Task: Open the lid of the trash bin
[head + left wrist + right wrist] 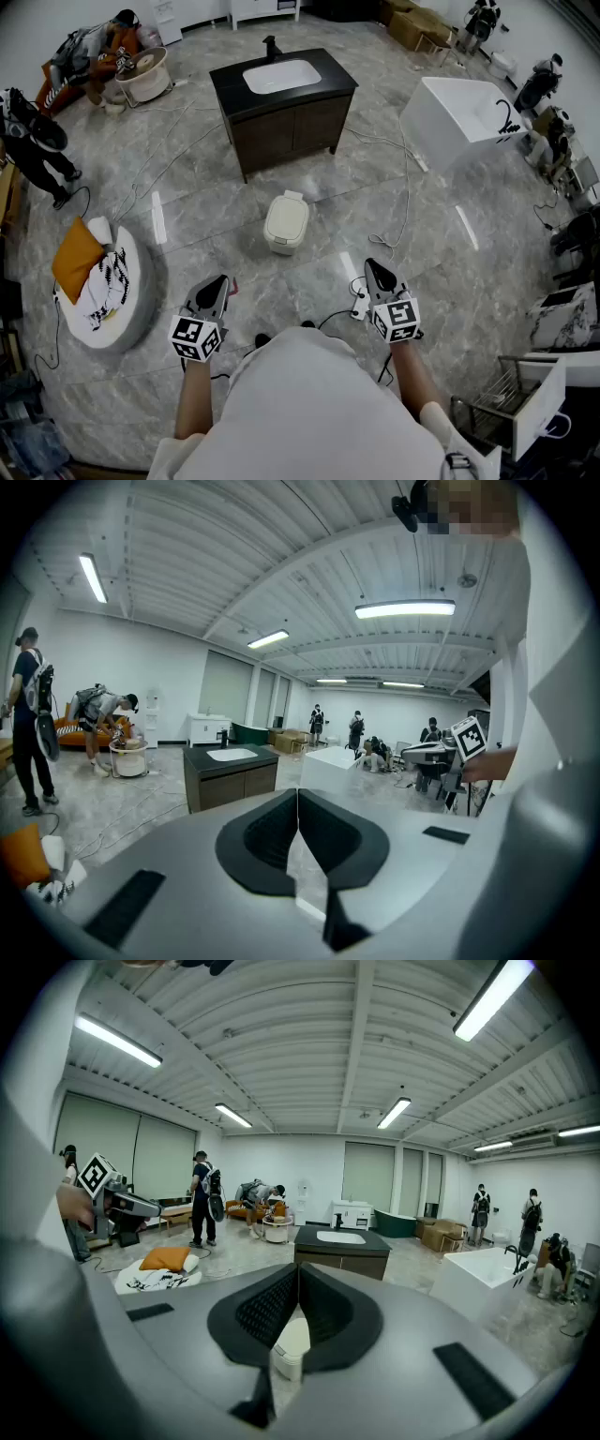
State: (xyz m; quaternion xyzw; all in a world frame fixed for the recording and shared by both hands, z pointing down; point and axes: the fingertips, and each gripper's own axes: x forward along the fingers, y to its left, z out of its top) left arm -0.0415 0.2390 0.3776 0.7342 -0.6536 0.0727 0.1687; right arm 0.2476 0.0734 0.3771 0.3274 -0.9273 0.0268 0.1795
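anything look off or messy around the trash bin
Nothing is spilled or broken: the trash bin stands upright with its lid shut. The only untidy thing is the loose cables snaking past its right side, which look like a possible trip hazard.

I see a cream trash bin (286, 222) on a grey, pale-veined marble floor (206, 202). My grey left hand-held gripper (219, 281) and right hand-held gripper (375, 266) carry black-and-white square markers. There is an orange cushion (75, 258) and a dark brown cabinet (291, 127).

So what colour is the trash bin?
The bin is cream all over, lid included; the head view shows it best.
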